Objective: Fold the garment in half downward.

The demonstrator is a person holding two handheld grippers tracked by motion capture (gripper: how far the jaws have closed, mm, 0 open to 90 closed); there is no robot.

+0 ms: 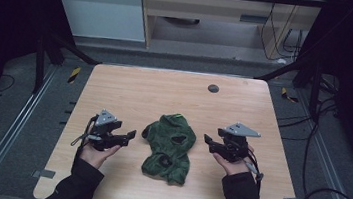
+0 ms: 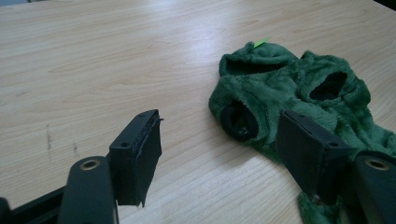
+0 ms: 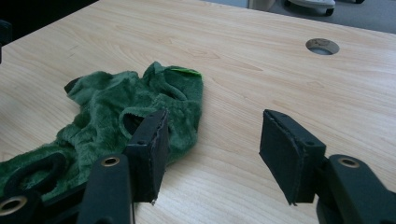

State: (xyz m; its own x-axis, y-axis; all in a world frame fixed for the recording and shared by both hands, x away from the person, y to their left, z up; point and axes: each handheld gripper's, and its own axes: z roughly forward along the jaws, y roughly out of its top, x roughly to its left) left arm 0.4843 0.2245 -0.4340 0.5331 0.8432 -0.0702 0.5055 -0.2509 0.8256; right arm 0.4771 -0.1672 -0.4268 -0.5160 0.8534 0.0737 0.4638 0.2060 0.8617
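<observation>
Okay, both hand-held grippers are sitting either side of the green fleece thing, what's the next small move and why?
Probably bring the left hand-held gripper and right hand-held gripper inward onto the edges of the green fleece garment. Both stand open beside it with nothing between the jaws, and the garment lies crumpled and untouched on the table.

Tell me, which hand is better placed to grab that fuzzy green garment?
Probably either: the left gripper and right gripper flank the green garment about evenly, both open, neither touching it. The left looks a touch nearer its edge, so left, narrowly.
</observation>
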